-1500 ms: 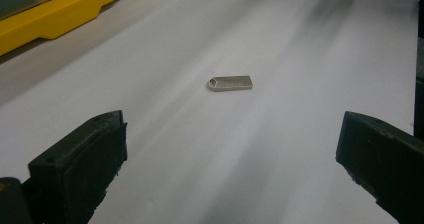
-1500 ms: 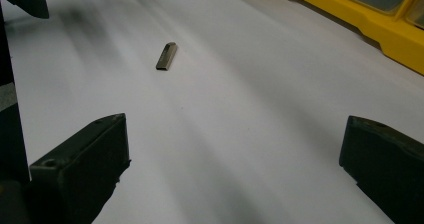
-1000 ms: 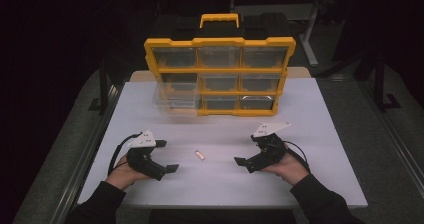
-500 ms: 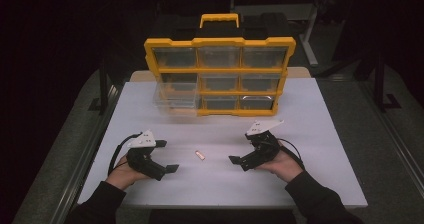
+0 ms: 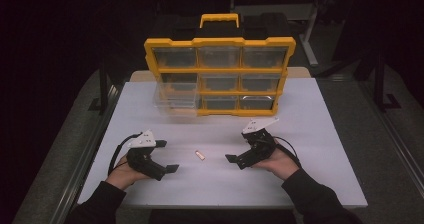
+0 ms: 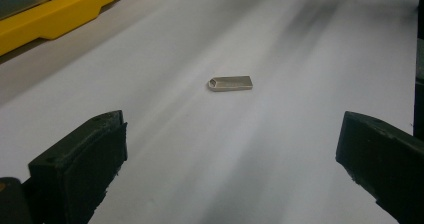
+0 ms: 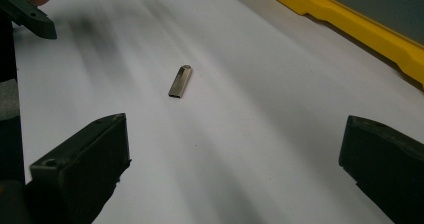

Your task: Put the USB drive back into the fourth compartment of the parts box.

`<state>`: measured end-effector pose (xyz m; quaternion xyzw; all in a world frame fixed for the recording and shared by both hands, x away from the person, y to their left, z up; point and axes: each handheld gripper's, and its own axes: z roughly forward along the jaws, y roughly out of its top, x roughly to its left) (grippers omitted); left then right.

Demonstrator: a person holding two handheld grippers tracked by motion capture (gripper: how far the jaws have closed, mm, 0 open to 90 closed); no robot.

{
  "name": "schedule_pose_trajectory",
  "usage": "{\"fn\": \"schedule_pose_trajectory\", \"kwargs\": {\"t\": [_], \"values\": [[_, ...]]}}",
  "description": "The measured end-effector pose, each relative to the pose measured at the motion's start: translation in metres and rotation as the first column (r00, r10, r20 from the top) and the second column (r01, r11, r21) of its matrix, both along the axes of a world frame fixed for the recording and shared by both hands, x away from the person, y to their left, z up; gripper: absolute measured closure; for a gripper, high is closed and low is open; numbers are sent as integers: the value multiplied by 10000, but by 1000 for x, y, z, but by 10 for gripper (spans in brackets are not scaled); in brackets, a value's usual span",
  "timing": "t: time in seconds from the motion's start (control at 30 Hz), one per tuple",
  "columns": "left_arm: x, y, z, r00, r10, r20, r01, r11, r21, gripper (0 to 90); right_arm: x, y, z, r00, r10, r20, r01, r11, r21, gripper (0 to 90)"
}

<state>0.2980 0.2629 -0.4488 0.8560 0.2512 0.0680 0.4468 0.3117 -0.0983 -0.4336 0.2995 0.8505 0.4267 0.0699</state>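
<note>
Lying flat on the white worktop (image 5: 310, 134), the small metal USB stick (image 5: 200, 155) sits between the left gripper (image 5: 167, 170) and the right gripper (image 5: 234, 159), clear of both. Each gripper's jaws gape wide and hold nothing; the stick lies ahead of them, untouched. Behind stands a yellow organizer case (image 5: 220, 76).

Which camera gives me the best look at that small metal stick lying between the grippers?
The left gripper view: the metal stick lies broadside there, sharp, its tapered end clear, centred ahead of the open jaws. The right gripper view shows it lengthwise and narrower. In the high view it is a tiny pale sliver on the white table.
</note>
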Motion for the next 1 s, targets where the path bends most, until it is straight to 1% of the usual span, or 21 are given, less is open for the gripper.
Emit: {"fn": "schedule_pose_trajectory", "kwargs": {"t": [1.0], "values": [[0,0,0,10000,15,4,-15,10000,1,0,11,24,3,9996,299,-5,-299,9995,-94,0]]}}
